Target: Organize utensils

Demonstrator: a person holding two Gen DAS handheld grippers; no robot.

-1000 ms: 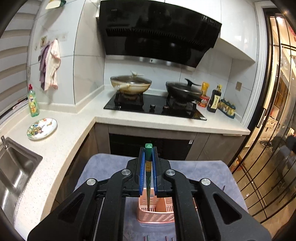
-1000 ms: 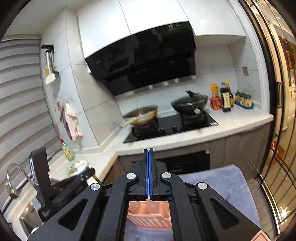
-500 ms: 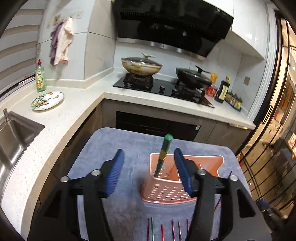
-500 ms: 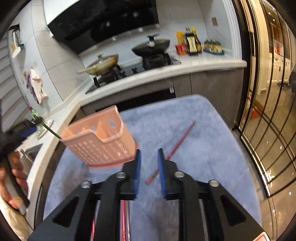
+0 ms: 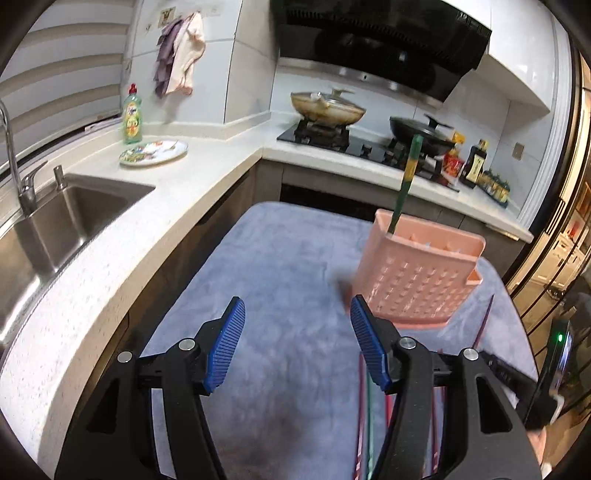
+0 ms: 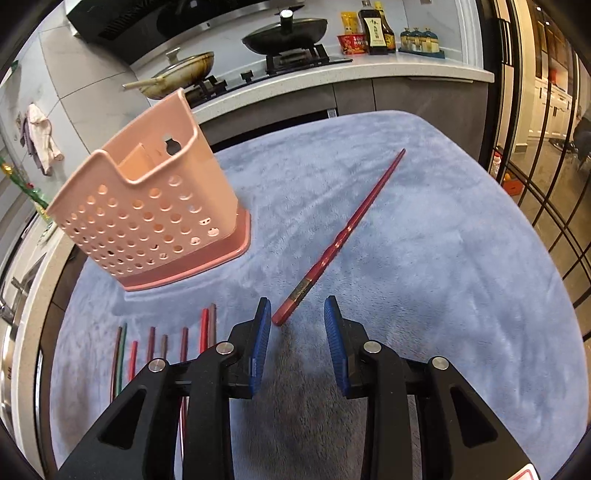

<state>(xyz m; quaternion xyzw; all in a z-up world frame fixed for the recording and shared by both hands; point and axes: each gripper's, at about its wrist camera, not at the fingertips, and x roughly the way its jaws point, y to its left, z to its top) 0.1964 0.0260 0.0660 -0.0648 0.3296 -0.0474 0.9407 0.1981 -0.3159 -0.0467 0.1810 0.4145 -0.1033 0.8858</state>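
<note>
A pink perforated utensil holder (image 5: pixel 417 273) (image 6: pixel 147 218) stands on a blue-grey mat (image 5: pixel 280 280) (image 6: pixel 424 229). A green chopstick (image 5: pixel 405 184) stands tilted in its left compartment. My left gripper (image 5: pixel 295 343) is open and empty, low over the mat to the left of the holder. My right gripper (image 6: pixel 297 339) is open, and the thick end of a loose red chopstick (image 6: pixel 343 236) lies just ahead of it, near the left finger. Several red, brown and green chopsticks (image 6: pixel 162 347) (image 5: pixel 369 417) lie in a row on the mat in front of the holder.
A white counter with a steel sink (image 5: pixel 55 229) runs along the left. A dish soap bottle (image 5: pixel 132 114) and a patterned plate (image 5: pixel 153 152) stand behind it. A hob with a wok (image 5: pixel 325 109) and a black pan (image 6: pixel 284 31) is at the back, with sauce bottles (image 6: pixel 375 27) to its right.
My left gripper opened, released the green chopstick into the holder and drew back to the left. My right gripper opened wider and came down toward the loose red chopstick.
</note>
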